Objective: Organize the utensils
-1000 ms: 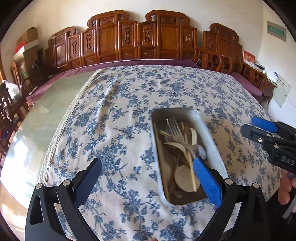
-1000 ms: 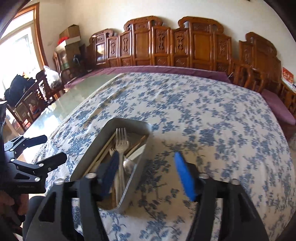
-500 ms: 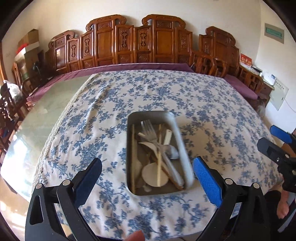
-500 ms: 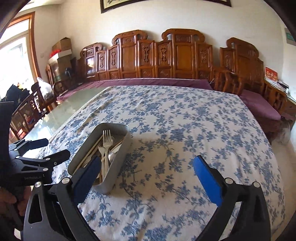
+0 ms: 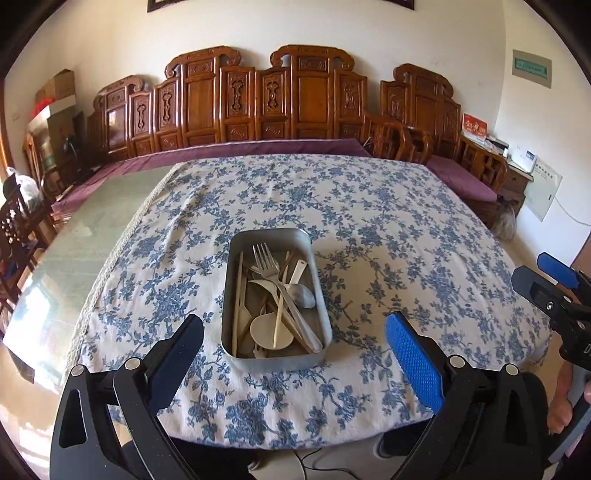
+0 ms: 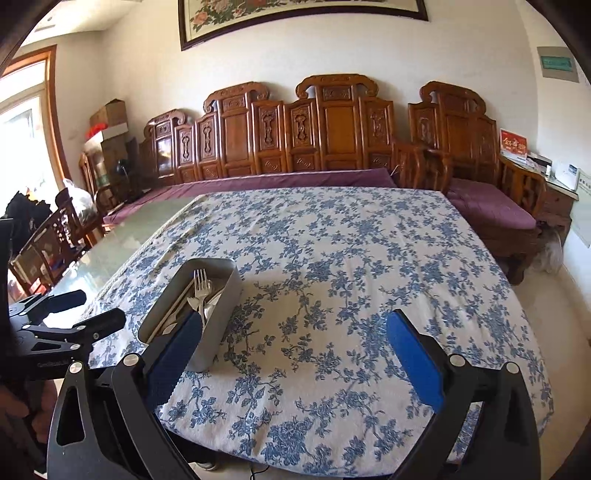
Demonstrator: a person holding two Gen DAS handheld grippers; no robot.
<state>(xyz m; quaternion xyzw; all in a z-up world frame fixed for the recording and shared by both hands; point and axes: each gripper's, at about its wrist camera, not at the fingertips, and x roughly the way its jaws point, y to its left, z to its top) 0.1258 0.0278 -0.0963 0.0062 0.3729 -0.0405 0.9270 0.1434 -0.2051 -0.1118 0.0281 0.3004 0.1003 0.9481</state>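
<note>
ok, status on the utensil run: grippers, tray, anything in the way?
Left gripper open, empty. Right gripper open, empty. Utensils all piled in metal tray on floral tablecloth. Nothing in the way.

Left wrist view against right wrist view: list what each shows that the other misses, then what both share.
Only the left wrist view looks down into the tray, showing the round-headed pale utensil, chopsticks and spoon, plus the right gripper at its right edge. Only the right wrist view shows the whole framed painting, the window and the left gripper. Both show the fork, floral cloth and carved bench; both grippers' fingers stand open, holding nothing.
</note>
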